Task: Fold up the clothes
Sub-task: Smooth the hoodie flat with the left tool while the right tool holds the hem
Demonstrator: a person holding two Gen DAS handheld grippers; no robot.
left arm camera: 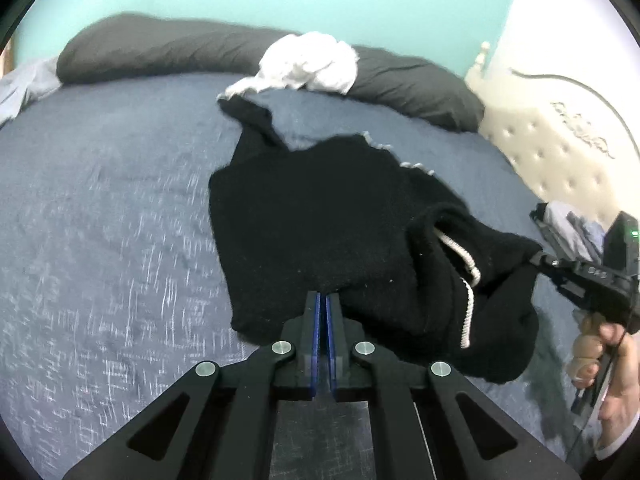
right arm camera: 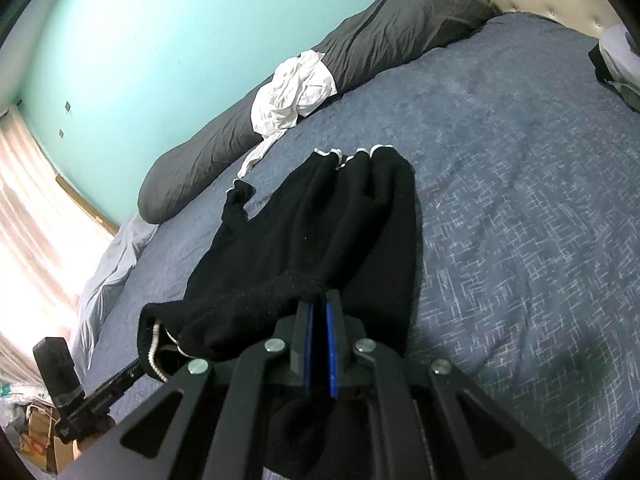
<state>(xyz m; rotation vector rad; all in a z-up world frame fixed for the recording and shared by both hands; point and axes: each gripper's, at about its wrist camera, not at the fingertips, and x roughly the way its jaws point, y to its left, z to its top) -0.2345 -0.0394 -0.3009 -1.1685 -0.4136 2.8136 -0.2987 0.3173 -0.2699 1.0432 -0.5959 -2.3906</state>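
On bed, left wrist view: left gripper [left arm camera: 323,300] pinches near edge of black knit garment [left arm camera: 320,216]; cloth runs straight ahead toward white crumpled cloth [left arm camera: 312,64] by grey pillow [left arm camera: 160,48]. Right gripper [left arm camera: 536,258] grips corner off to right.

Right wrist view: right gripper [right arm camera: 319,300] clamped on bunched black knit garment [right arm camera: 320,220], long axis running away over blue bedspread [right arm camera: 520,200]. No containers seen.

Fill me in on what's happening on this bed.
A person is folding a black knit garment on the blue bedspread. The left gripper and the right gripper are each shut on its near edge. A crumpled white garment lies by the dark pillows.
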